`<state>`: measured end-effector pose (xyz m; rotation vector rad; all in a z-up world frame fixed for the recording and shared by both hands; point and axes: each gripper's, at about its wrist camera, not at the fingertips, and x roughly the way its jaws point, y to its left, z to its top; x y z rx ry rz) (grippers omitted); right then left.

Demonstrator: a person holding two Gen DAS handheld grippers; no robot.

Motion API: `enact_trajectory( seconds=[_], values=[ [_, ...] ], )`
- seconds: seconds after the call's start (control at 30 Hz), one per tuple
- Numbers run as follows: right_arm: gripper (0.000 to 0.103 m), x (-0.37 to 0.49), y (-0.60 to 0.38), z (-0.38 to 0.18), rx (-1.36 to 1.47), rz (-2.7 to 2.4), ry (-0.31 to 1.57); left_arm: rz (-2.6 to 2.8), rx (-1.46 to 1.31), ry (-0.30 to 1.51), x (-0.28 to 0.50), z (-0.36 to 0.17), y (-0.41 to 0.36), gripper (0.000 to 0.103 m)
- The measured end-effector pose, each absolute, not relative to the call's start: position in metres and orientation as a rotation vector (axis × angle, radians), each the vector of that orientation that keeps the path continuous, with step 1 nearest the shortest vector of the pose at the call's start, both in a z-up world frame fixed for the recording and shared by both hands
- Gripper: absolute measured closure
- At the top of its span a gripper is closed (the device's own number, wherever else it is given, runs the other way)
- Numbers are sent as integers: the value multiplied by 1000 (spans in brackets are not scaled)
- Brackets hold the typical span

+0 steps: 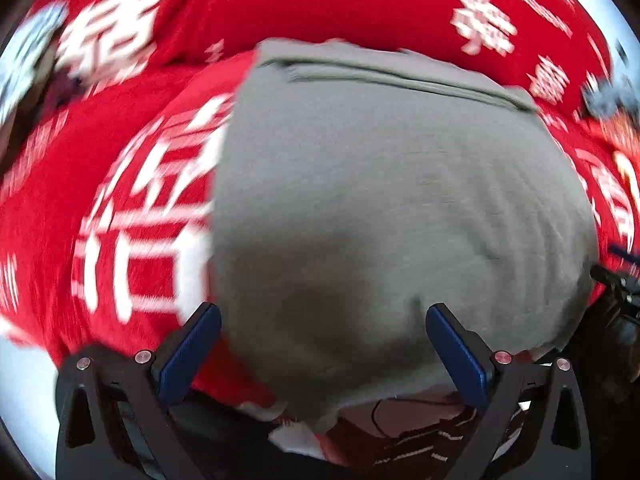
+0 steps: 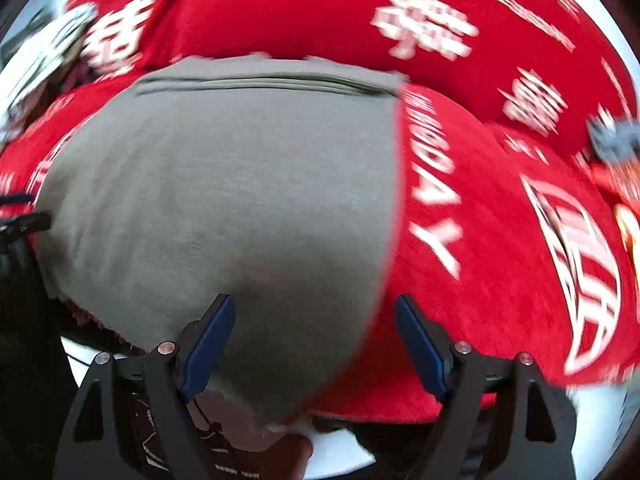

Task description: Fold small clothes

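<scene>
- Grey garment (image 1: 392, 208) lies flat on a red cloth (image 1: 304, 4) with blurred white characters I can't read.
- My left hand-held gripper (image 1: 323, 344) hangs spread wide over its near hem, holding nothing.
- My right hand-held gripper (image 2: 315, 340) is spread likewise at the garment's right edge, beside letters I can't make out.

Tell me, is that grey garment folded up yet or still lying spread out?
Mostly spread: the grey garment lies broad and flat on the red cloth, with one seam or fold line near its far edge. Blur hides finer detail.
</scene>
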<state>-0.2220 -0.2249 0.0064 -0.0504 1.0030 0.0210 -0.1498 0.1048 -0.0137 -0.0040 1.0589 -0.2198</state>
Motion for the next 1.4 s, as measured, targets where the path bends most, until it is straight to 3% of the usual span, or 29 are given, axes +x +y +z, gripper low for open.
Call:
enact_trajectory(
  seconds=[0.17,0.33,0.43,0.5,0.57,0.6,0.67,1.07,1.33,1.4],
  values=[
    [16,-219,-239,-14,126,8,1125,-207,-178,1190,-140,-42,126,0],
    [15,-216,-198,-19,-55,48,1117,-250,-29,1174,-149,-39,90,0],
    [31,-218,-184,-19,-142,58,1101,-236,50,1147,-155,-35,69,17],
    [65,-220,-184,-12,-137,81,1073,-243,49,1127,-158,-28,66,37],
    [84,-222,-187,-7,-115,96,1061,-259,28,1116,-160,-20,66,77],
    [88,-219,-191,-4,-86,108,1066,-260,26,1113,-160,-17,67,84],
    [90,-217,-200,0,14,144,1065,-269,-9,1109,-157,-10,70,88],
    [91,-180,-230,81,192,217,785,-334,-90,912,-98,50,74,88],
    [90,-110,-240,41,242,156,844,-322,-119,991,-38,17,71,87],
    [85,-101,-243,27,262,145,894,-330,-134,989,-40,11,75,84]
  ],
)
